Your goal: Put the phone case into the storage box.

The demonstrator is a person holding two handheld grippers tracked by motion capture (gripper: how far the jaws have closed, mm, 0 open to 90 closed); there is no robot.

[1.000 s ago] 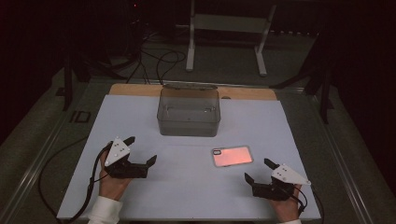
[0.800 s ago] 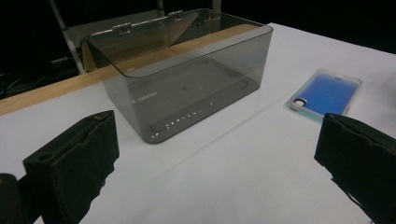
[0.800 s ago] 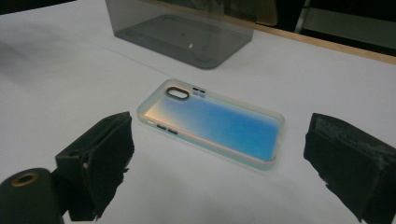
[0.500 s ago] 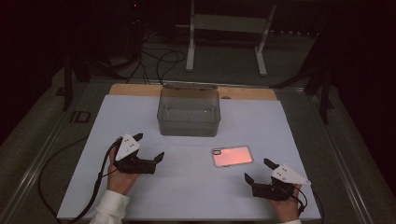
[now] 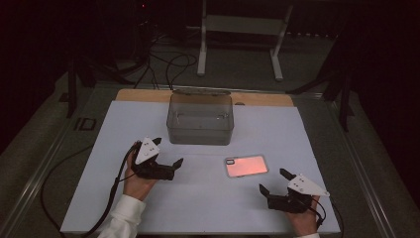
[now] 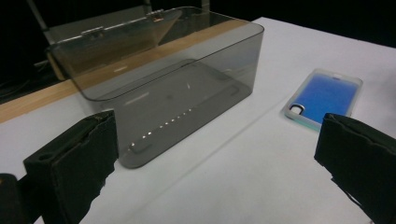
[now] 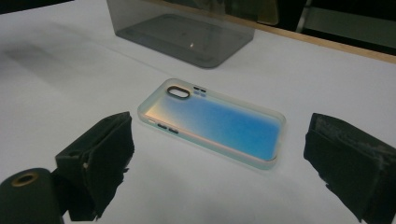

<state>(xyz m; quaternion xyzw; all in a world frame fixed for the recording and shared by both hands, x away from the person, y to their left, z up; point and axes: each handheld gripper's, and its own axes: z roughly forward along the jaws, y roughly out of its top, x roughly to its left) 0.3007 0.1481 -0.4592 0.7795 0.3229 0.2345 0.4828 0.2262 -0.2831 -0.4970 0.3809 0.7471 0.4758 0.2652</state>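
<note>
A phone case (image 5: 246, 165) lies flat on the white mat, pinkish in the high view and iridescent blue in the gripper views (image 7: 215, 121) (image 6: 324, 95). Behind it stands a smoky transparent box (image 5: 200, 119) (image 6: 168, 79) (image 7: 187, 32), empty, with its lid tipped back. My left gripper (image 5: 168, 151) (image 6: 215, 158) is open, front left of the box, pointing at its near corner. My right gripper (image 5: 273, 180) (image 7: 219, 163) is open at the front right, its jaws spread either side of the case but short of it.
The white mat (image 5: 99, 173) covers most of the table, with a wooden strip (image 5: 143, 95) along the far edge. A metal stand (image 5: 237, 29) and cables (image 5: 168, 62) sit on the dark floor beyond. A cable (image 5: 111, 198) trails from my left gripper.
My left gripper has moved right and forward, toward the box and the case, and turned more to the right. The right gripper, the case and the box have not moved.
</note>
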